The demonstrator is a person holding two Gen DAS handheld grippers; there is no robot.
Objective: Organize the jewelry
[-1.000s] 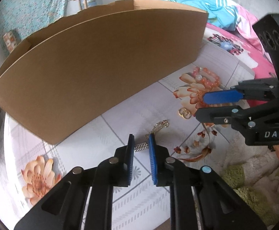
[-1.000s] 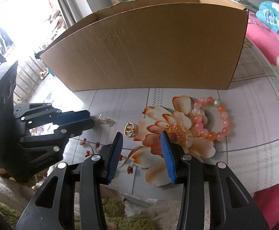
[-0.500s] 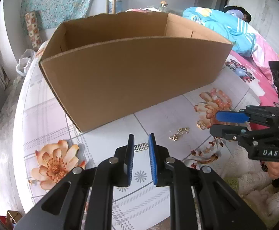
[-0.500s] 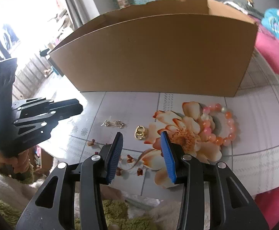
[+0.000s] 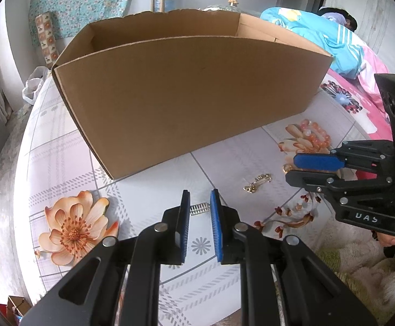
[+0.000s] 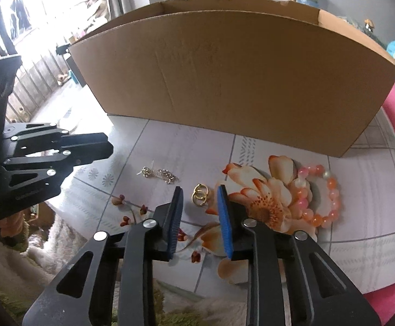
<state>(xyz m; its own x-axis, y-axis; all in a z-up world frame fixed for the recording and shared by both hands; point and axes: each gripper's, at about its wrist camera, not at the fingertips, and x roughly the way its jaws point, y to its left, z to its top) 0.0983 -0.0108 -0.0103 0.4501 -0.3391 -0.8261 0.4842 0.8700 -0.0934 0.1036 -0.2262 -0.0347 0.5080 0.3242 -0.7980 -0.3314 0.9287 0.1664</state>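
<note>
Only my left view shows the small silver spring-like piece gripped in my left gripper; my right gripper, empty, closing, frames two gold rings.

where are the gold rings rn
In the right wrist view the gold rings lie on the tablecloth, centre frame, between the gold chain on their left and the bead bracelet on their right.
</note>
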